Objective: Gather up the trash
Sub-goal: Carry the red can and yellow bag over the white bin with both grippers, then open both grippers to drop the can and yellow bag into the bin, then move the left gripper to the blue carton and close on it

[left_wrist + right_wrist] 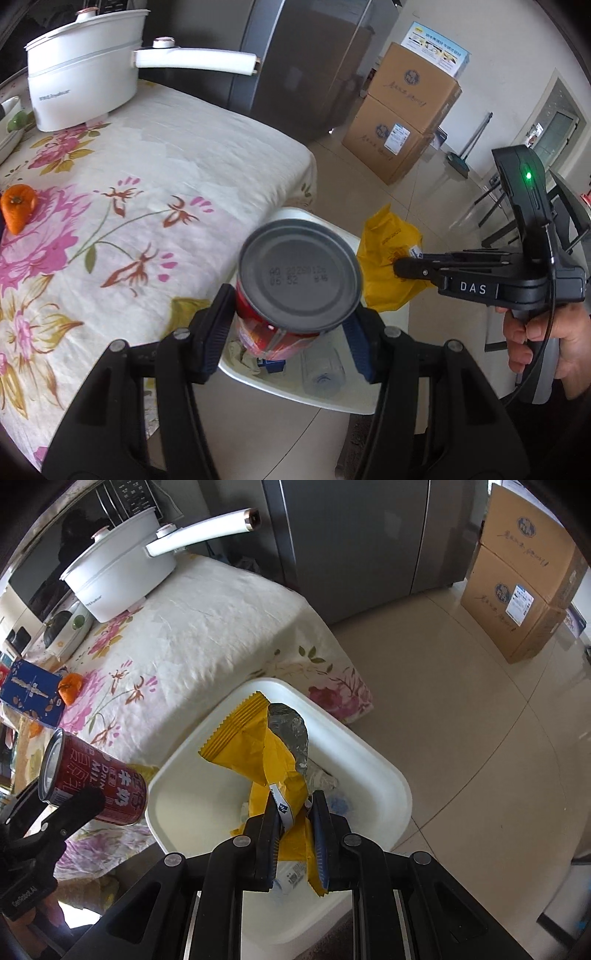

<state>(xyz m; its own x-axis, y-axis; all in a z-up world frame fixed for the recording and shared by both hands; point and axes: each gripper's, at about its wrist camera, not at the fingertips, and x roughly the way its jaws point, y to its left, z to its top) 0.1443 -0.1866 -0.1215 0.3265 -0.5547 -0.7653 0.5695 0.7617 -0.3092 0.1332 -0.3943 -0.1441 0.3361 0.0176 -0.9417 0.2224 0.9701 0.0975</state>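
Standing on the floor just beside the floral-clothed table (207, 627), the white bin (384, 775) sits where both hands can reach it, which I take to be why each piece of trash is carried to the table's corner. Inside it lie a clear plastic bottle (325, 373), crumpled pale paper (240, 356) and a small blue scrap, so it is already partly filled. The red drink can (299, 284) is clamped by its sides in the left gripper (291, 332), tilted with its grey base toward the camera, at the bin's edge nearest the table. The yellow foil-lined wrapper (258, 746) is pinched at its lower end by the clenched right gripper (295, 834) and held over the bin's opening, well placed to drop in. An orange fruit (18, 206) rests on the cloth.
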